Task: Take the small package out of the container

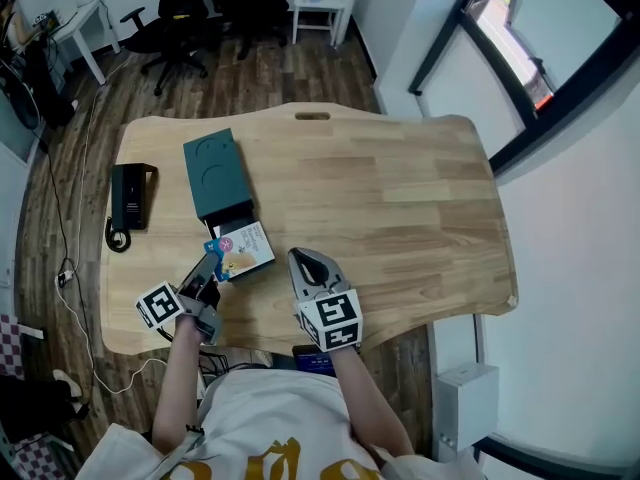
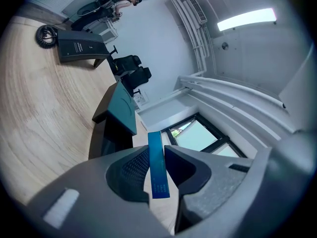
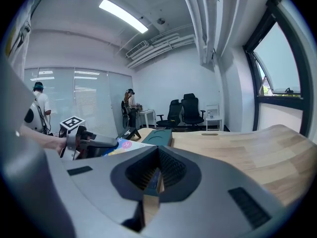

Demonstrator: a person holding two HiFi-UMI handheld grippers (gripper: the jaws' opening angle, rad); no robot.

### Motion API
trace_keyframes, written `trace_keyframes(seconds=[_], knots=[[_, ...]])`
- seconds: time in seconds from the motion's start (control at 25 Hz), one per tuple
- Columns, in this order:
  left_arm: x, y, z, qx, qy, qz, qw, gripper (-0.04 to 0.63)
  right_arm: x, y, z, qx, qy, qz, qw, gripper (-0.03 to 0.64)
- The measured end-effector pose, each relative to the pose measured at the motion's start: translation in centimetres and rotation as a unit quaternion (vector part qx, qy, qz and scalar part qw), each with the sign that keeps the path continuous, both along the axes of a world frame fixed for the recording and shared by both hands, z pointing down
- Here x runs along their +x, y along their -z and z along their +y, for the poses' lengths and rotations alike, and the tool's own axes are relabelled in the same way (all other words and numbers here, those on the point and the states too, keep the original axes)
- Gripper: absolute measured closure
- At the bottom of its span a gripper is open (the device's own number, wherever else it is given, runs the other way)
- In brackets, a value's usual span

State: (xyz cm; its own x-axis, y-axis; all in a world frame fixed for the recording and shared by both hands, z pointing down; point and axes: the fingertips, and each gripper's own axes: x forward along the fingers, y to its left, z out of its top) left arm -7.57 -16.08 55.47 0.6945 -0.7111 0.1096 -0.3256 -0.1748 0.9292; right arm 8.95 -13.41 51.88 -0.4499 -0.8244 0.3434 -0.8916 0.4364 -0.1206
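A dark green container (image 1: pixel 212 173) lies on the left part of the wooden table (image 1: pixel 420 208), its open black end facing me. The small package (image 1: pixel 245 249), white and yellow with a blue edge, sits just outside that open end, its far edge close to it. My left gripper (image 1: pixel 212 265) is shut on the package's near left corner. In the left gripper view the blue edge of the package (image 2: pixel 157 162) stands clamped between the jaws, with the container (image 2: pixel 121 108) beyond. My right gripper (image 1: pixel 303 260) rests to the right of the package, shut and holding nothing.
A black desk phone (image 1: pixel 130 196) with a coiled cord lies near the table's left edge. Office chairs (image 1: pixel 190 8) and a white side table (image 1: pixel 320 8) stand on the floor beyond. A window (image 1: pixel 540 58) is on the right.
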Motion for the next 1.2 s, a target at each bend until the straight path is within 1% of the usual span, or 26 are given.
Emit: trace_keyframes(seconds=[0.08, 0.24, 0.4, 0.64, 0.76, 0.92, 1.2], knots=[[-0.1, 0.9, 0.4, 0.000, -0.003, 0.009, 1.0000, 0.499, 0.0, 0.4, 0.1, 0.005, -0.004, 0.001, 1.000, 0.614], [-0.9, 2.2, 1.2, 0.006, 0.000, 0.014, 0.9999, 0.499, 0.8, 1.4, 0.4, 0.013, -0.016, -0.002, 1.000, 0.614], [-1.7, 4.1, 1.9, 0.008, 0.005, 0.035, 0.9994, 0.499, 0.9, 3.5, 0.4, 0.032, -0.029, -0.020, 0.999, 0.614], [-2.9, 6.3, 2.9, 0.020, 0.011, 0.062, 0.9978, 0.499, -0.6, 4.2, 0.6, 0.044, -0.019, -0.018, 0.999, 0.614], [-3.1, 6.7, 3.6, 0.016, 0.008, 0.078, 0.9968, 0.499, -1.4, 4.3, 1.0, 0.044, -0.017, -0.020, 0.999, 0.614], [-3.2, 6.5, 4.6, 0.008, 0.004, 0.075, 0.9971, 0.499, -1.5, 4.4, 1.6, 0.044, -0.018, -0.019, 0.999, 0.614], [-3.5, 6.7, 4.1, 0.013, 0.006, 0.074, 0.9971, 0.499, -2.0, 4.3, 1.1, 0.043, -0.008, -0.009, 0.999, 0.614]])
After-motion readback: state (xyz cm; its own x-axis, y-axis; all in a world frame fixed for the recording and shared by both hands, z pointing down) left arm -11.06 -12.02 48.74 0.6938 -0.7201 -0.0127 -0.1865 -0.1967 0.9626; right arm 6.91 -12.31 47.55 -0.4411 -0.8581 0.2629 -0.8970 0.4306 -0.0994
